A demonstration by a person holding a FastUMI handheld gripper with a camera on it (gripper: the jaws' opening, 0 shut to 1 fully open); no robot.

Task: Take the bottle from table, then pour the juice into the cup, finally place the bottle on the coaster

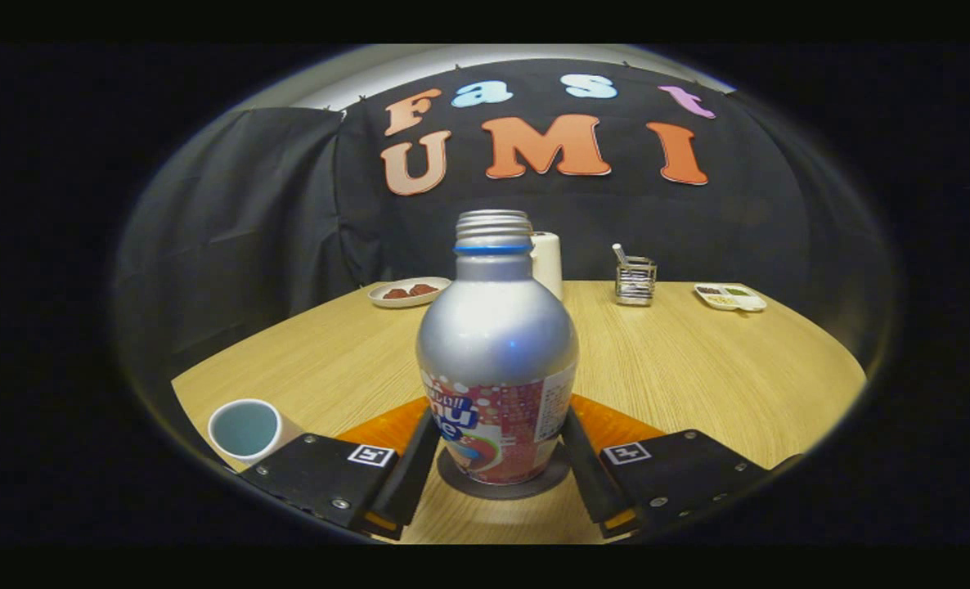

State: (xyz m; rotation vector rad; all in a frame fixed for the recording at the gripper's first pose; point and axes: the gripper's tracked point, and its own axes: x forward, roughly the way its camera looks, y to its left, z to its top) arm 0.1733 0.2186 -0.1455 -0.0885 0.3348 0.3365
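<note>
A silver bottle with a colourful label and an uncapped threaded neck stands upright on a dark round coaster. My gripper is shut on the bottle; both fingers press its labelled lower body from left and right. A white cup with a bluish inside stands on the wooden table, just left of the left finger. The liquid level in the cup cannot be told.
An orange mat lies under and behind the coaster. At the table's far edge are a plate with brown pieces, a white cylinder behind the bottle, a wire holder and a divided dish.
</note>
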